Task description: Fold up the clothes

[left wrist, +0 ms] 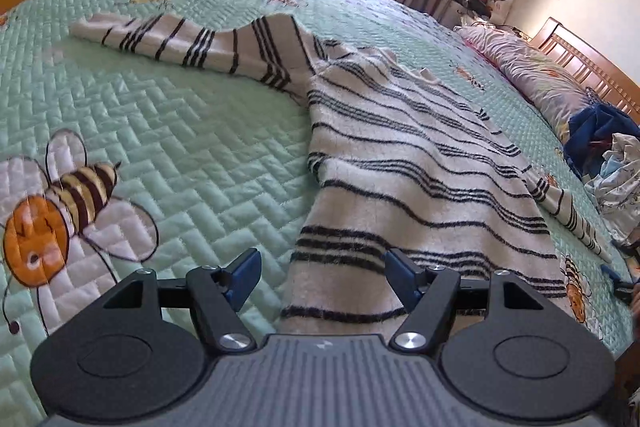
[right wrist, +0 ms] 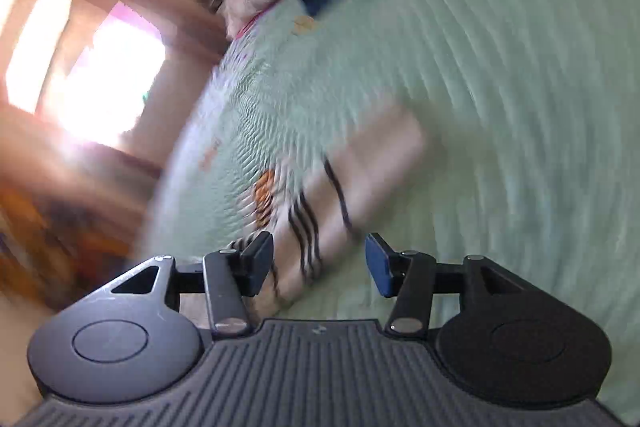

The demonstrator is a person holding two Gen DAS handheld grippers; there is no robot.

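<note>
No readable writing or brand names anywhere, just cartoon bees (left wrist: 60, 219) stitched into the mint quilted bedspread (left wrist: 192, 155).

The left gripper (left wrist: 322, 277) has its jaws spread wide with nothing pinched between them. It hovers over the near hem of the white sweater with black stripes (left wrist: 400, 163), which lies spread flat on the bed, one sleeve stretched out to the left and the other trailing off to the right.

The right wrist view is super blurry, but the right gripper (right wrist: 320, 263) has its jaws about half apart, also with nothing held. A striped bit of the sweater (right wrist: 320, 227) lies on the bedspread just past its fingertips.

No containers in sight. There's a heap of blue and pale clothes (left wrist: 604, 151) at the bed's right edge, near a floral pillow (left wrist: 532, 75).
</note>
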